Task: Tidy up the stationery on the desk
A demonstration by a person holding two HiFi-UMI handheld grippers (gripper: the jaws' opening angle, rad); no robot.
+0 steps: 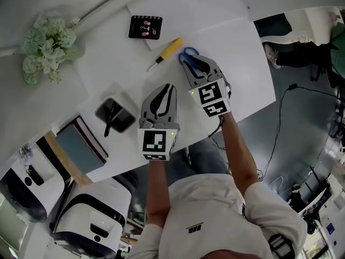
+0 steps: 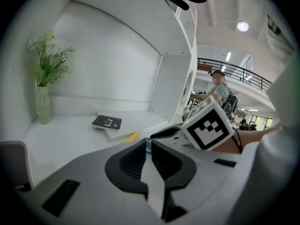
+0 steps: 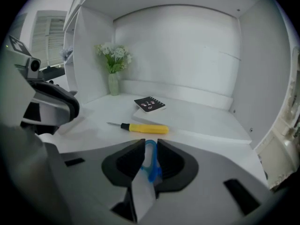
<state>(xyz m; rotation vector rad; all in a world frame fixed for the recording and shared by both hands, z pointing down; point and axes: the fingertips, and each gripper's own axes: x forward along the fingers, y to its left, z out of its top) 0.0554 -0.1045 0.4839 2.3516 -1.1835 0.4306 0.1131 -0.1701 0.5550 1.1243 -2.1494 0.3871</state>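
Note:
My right gripper (image 1: pixel 190 60) (image 3: pixel 150 147) is shut on the blue loop handle of a pair of scissors (image 1: pixel 188 52) (image 3: pixel 150 162), held just above the white desk (image 1: pixel 242 63). A yellow-handled screwdriver (image 1: pixel 167 52) (image 3: pixel 142 128) lies just ahead of it, to the left. Beyond that, a small black notebook (image 1: pixel 145 27) (image 3: pixel 149 104) rests on a white pad (image 3: pixel 206 118). My left gripper (image 1: pixel 163 89) (image 2: pixel 148 143) hovers over the desk's near edge, shut with nothing between its jaws. A black pen holder (image 1: pixel 115 114) with a dark pen stands left of it.
A vase of white flowers (image 1: pixel 47 46) (image 2: pixel 44 78) stands in the far left corner. A book or tablet (image 1: pixel 81 142) lies at the desk's left end. White machines (image 1: pixel 89 220) sit below that end. Shelf walls (image 3: pixel 178 46) enclose the back.

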